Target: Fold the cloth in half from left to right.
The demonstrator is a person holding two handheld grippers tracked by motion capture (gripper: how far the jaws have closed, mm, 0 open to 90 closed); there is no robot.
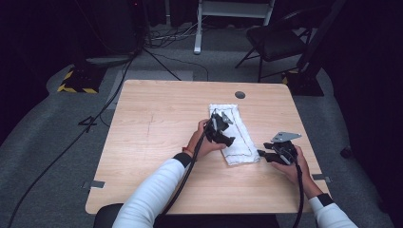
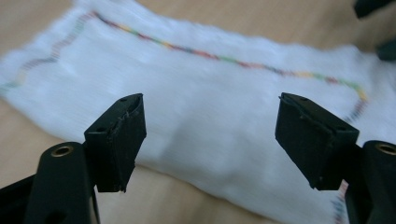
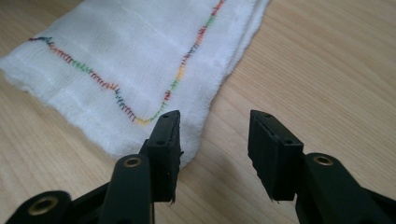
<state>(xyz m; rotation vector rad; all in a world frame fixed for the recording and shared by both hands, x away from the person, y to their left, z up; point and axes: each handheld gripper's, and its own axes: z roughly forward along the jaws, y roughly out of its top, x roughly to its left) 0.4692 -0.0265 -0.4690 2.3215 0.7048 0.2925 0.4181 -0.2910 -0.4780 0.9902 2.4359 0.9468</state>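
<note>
While folded: white cloth [image 1: 233,134] lies flat on table [image 1: 157,142].
Handling: soft, light, limp; pinch a corner.
Left gripper [image 2: 210,135]: jaws apart, empty, over cloth.
Right gripper [image 3: 214,154]: jaws apart, empty, beside cloth corner.

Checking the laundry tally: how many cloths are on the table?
1. A folded white cloth with multicoloured stitching lies right of the table's centre. Its folds could hide another layer.

A pale wooden surface [image 1: 157,142] with rounded corners is seen standing on grey carpet. A folded white cloth [image 1: 233,135] edged with multicoloured stitching is laid flat on its right half. A round dark grommet [image 1: 240,94] is set near the far edge.
</note>
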